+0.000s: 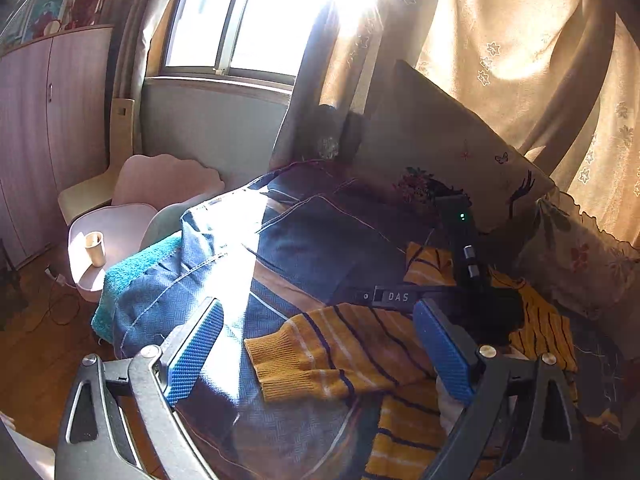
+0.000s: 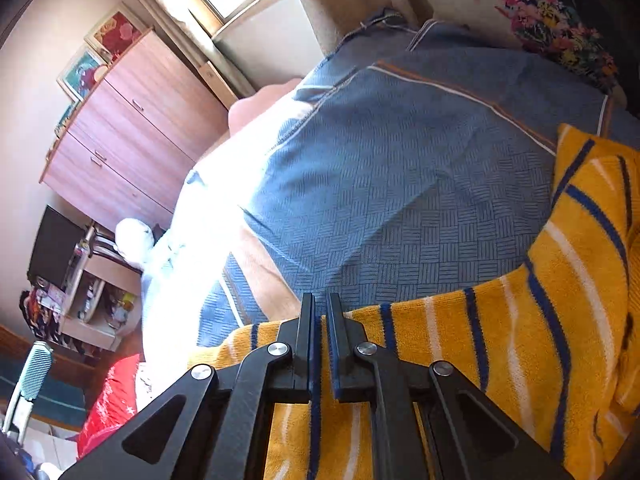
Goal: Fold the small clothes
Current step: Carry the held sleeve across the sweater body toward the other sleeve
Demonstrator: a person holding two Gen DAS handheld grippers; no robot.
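A small mustard-yellow knit sweater (image 1: 340, 352) with navy and white stripes lies on a bed with a blue woven cover (image 1: 280, 264). Its sleeve cuff lies between the blue pads of my left gripper (image 1: 320, 344), which is open and hovers just above it. My right gripper shows in the left wrist view (image 1: 460, 272) as a black tool over the sweater's far part. In the right wrist view the right gripper (image 2: 320, 312) is shut on the sweater's edge (image 2: 520, 340), with the striped knit pinched between the black fingers.
A floral pillow (image 1: 460, 152) leans against the curtain (image 1: 500, 40) at the bed's head. A teal towel (image 1: 132, 272) hangs at the bed's left edge. A pale chair with a cup (image 1: 94, 248) stands beside the bed. A wooden wardrobe (image 2: 132, 132) stands by the wall.
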